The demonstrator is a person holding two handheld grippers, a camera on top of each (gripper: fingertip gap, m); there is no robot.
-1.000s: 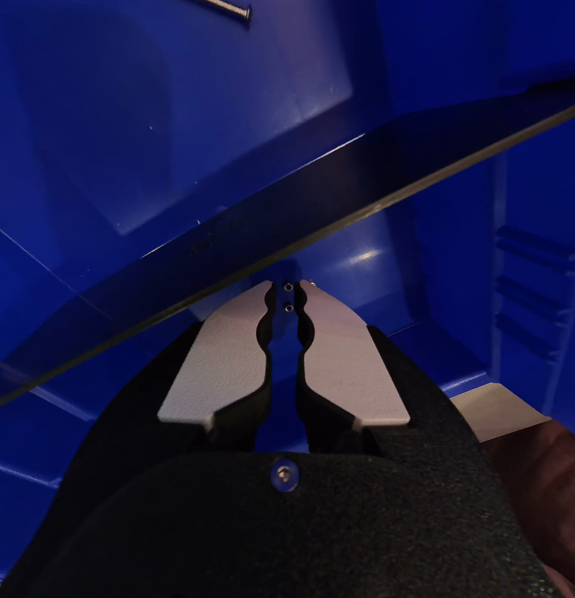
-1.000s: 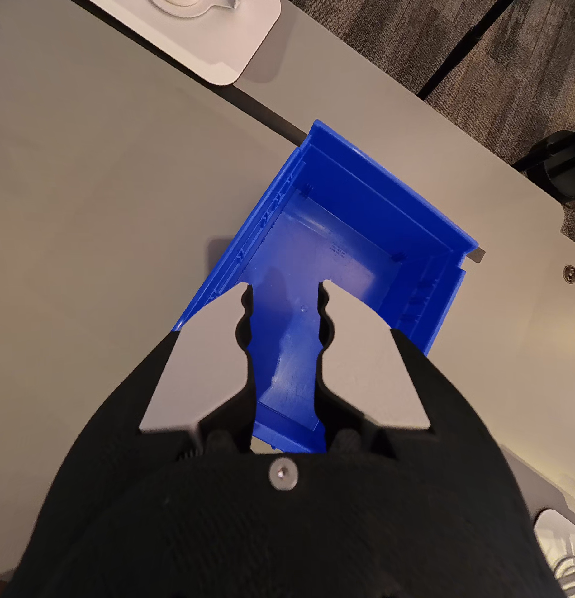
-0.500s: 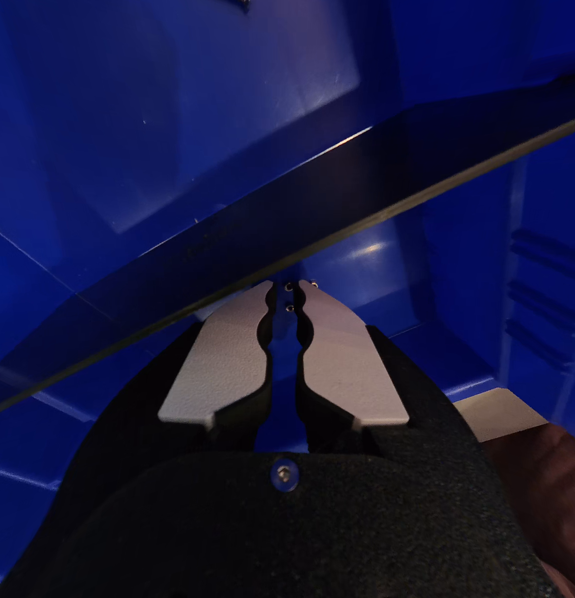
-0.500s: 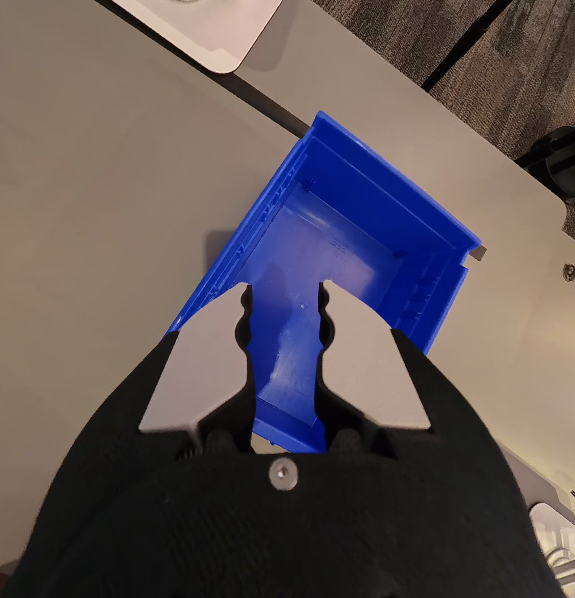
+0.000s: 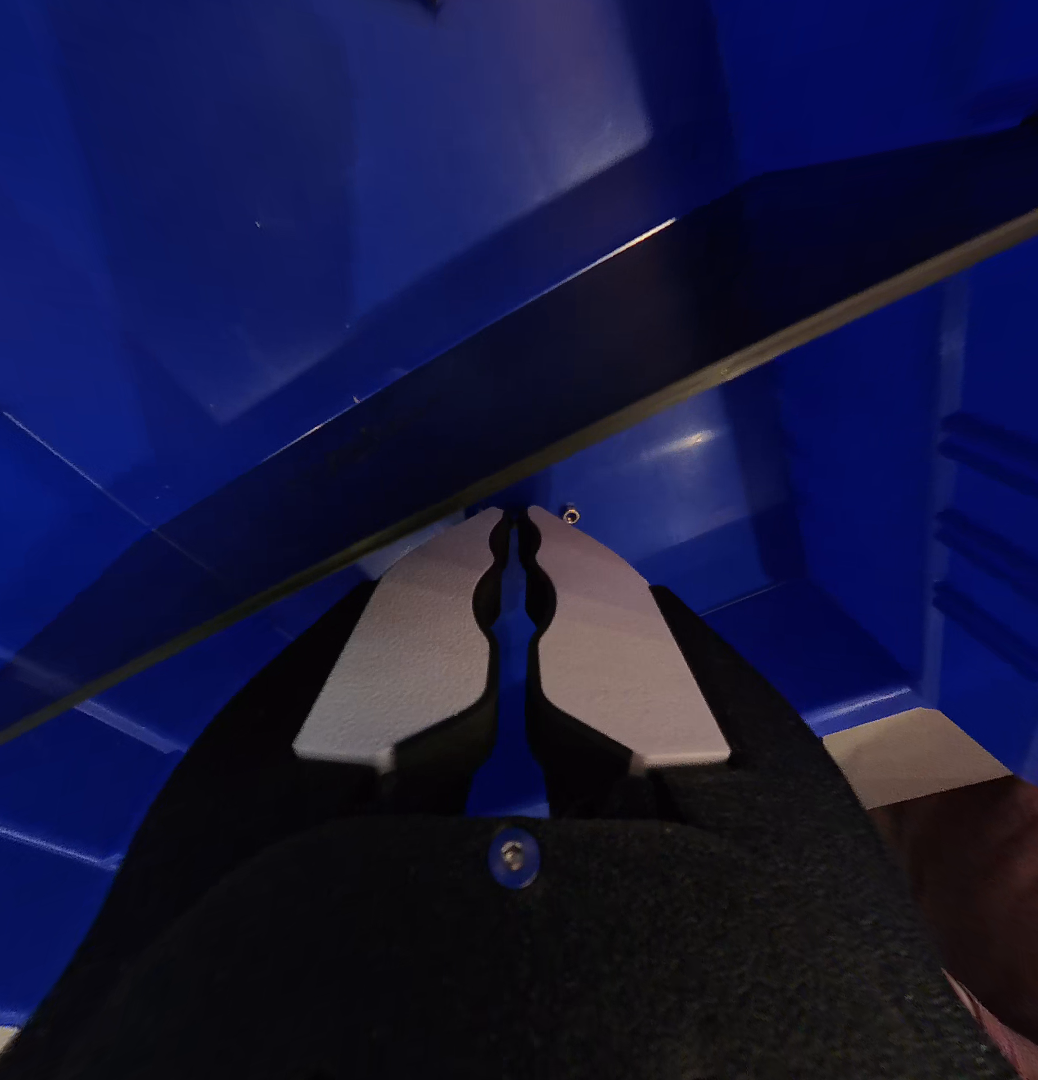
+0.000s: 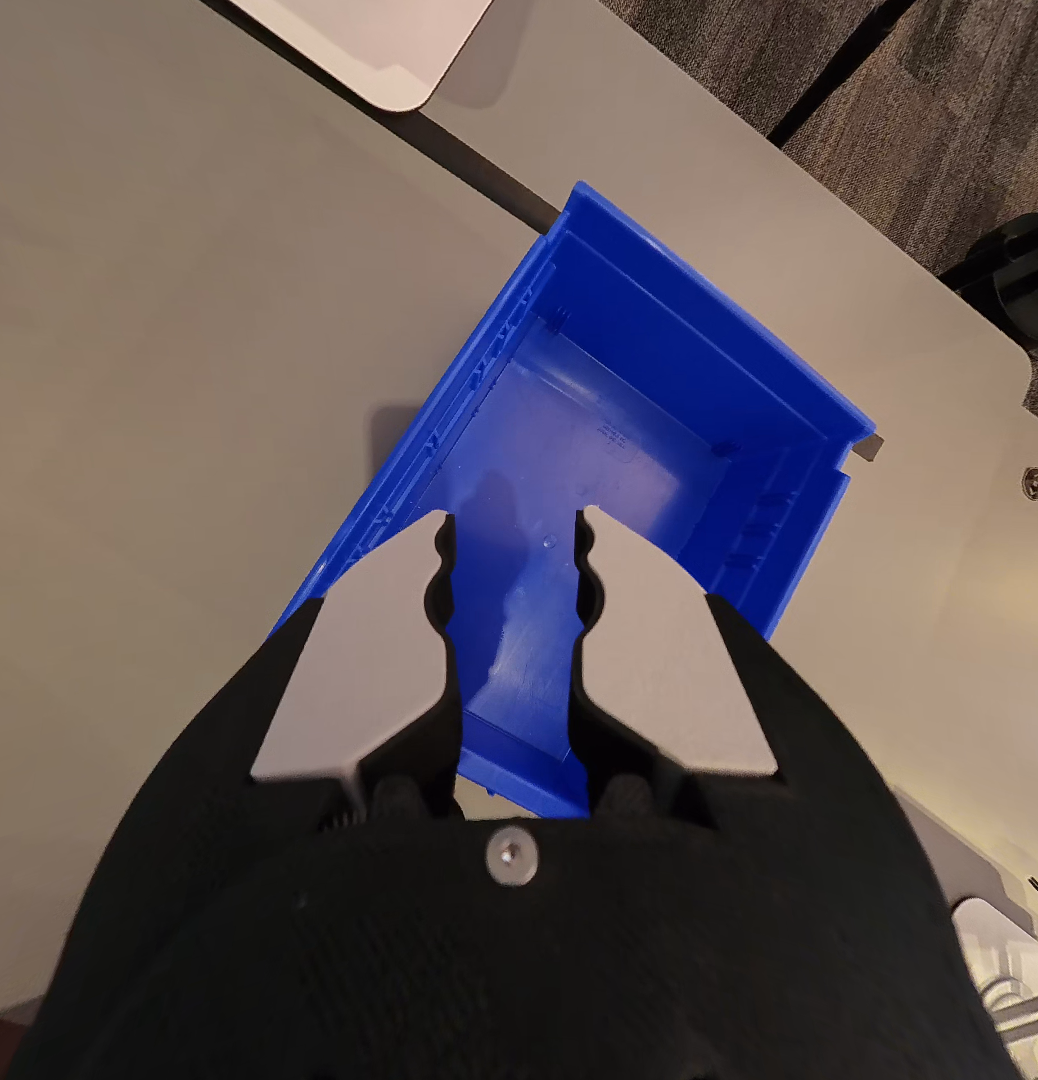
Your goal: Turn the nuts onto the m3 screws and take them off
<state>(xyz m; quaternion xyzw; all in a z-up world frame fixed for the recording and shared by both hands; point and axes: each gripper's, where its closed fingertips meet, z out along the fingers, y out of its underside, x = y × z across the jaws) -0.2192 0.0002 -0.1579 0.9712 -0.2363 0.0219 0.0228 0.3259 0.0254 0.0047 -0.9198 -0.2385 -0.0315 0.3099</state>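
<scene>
Inside the blue bin (image 5: 283,245), the left gripper (image 5: 517,514) has its jaws drawn nearly together at the tips, a thin slit between them; whether a nut is pinched there cannot be told. One small metal nut (image 5: 571,515) lies on the bin floor just right of the fingertips, apart from them. A dark divider (image 5: 563,374) crosses the bin diagonally, close above the tips. Over a second blue bin (image 6: 668,374) on the grey table (image 6: 154,350), the right gripper (image 6: 514,514) hangs with jaws wide apart, holding nothing.
</scene>
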